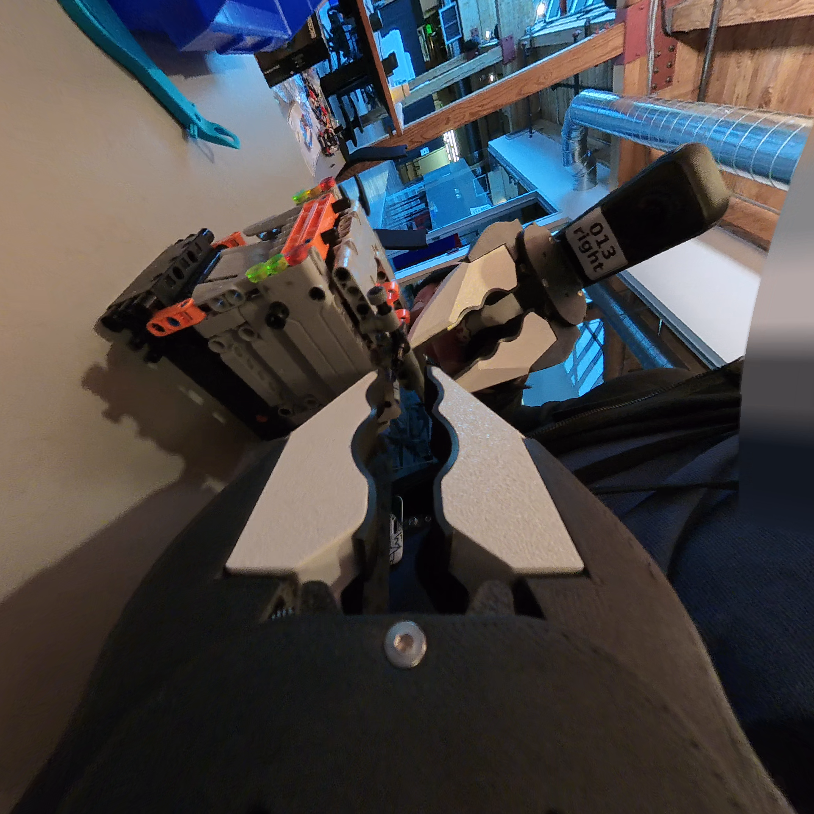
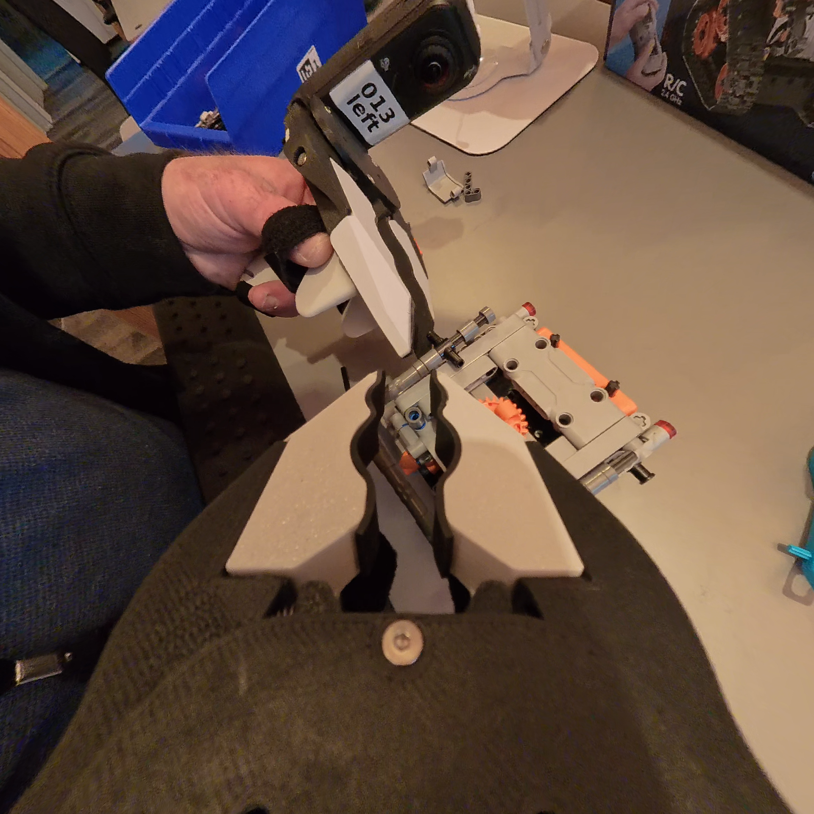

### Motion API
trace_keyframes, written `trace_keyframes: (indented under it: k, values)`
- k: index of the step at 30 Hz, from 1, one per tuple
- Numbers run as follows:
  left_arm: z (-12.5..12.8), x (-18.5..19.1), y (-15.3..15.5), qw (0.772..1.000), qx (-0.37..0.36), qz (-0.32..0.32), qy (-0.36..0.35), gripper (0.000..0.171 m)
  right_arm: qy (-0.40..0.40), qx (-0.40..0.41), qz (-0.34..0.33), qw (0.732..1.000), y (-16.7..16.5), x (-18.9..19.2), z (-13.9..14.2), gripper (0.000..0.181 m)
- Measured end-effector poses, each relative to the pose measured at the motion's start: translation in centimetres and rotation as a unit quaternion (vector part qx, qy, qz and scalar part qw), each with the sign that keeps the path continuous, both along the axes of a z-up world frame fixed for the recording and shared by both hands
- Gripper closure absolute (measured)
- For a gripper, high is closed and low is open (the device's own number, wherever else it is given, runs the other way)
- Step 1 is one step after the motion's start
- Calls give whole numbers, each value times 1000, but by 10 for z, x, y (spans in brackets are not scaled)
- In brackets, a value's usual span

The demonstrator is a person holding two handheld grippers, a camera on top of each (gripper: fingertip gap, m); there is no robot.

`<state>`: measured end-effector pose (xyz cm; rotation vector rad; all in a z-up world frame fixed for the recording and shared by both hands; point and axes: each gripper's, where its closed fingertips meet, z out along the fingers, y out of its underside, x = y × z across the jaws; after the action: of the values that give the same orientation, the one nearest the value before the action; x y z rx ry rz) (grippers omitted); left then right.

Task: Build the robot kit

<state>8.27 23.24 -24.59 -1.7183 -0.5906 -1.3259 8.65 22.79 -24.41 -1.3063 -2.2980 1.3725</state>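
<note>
A grey, orange and black toy-brick model (image 1: 273, 308) lies on the beige table (image 1: 66, 220). It also shows in the right wrist view (image 2: 550, 387). My left gripper (image 1: 403, 387) is shut on a thin black and grey axle piece that sticks out of the model's near end. In the right wrist view the left gripper (image 2: 416, 348) comes down on that axle from above, held by a hand (image 2: 233, 220). My right gripper (image 2: 407, 381) is shut on the model's grey end bar, just below the left one. The right gripper (image 1: 434, 348) shows close behind the axle in the left wrist view.
A blue bin (image 2: 220, 79) stands at the table's far left. Beyond the model are a white stand base (image 2: 506, 97), a printed product box (image 2: 727, 66) and a few loose grey pieces (image 2: 449, 185). A teal tool (image 2: 806, 550) lies at the right edge. The grippers are tip to tip, or close to it.
</note>
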Motion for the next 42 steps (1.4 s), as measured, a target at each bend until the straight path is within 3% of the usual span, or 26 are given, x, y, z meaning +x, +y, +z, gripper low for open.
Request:
trace_keyframes:
  k: [16, 23, 33, 42]
  values:
    - [-1, -2, 5, 1000, -23, 12, 15, 160, 12, -1, 13, 1000, -8, 1, 3, 165]
    - [7, -2, 7, 1000, 8, 19, -19, 159, 10, -25, 27, 999, -14, 4, 6, 165]
    - [7, -1, 13, 1000, 1, 30, -8, 154, 12, -27, -8, 1000, 13, 4, 12, 164]
    - [2, 5, 18, 999, -14, 33, 14, 165, 1, -16, 0, 1000, 13, 7, 2, 164]
